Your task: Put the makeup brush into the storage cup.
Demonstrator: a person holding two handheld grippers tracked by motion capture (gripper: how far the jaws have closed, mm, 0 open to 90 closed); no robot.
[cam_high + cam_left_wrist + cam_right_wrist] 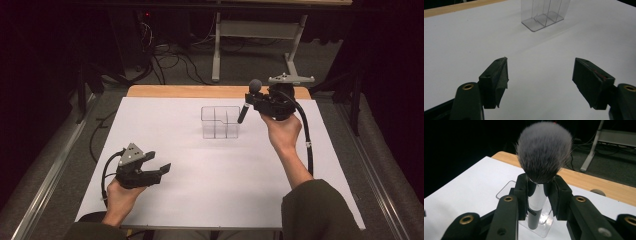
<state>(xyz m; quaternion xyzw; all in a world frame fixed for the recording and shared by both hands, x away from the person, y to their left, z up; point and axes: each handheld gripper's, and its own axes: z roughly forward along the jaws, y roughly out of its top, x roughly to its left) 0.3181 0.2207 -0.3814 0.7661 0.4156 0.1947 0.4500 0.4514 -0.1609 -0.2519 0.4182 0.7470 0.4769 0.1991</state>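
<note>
Makeup brush (pixel 541 170) stands almost upright between the jaws of the right gripper (pixel 251 101), which pinch its silver ferrule just under the fluffy grey bristle head; the dark handle hangs below the jaws, its tip just above the right-hand end of the clear organiser (pixel 220 121). In the high view the brush is tilted a little, bristles up and handle slanting down towards the organiser's right edge. That divided clear box sits on the white table (pixel 200 170), towards the far side. Left gripper (pixel 161 170) rests near the left front of the table, well apart from the box, its jaws spread wide with nothing between them.
</note>
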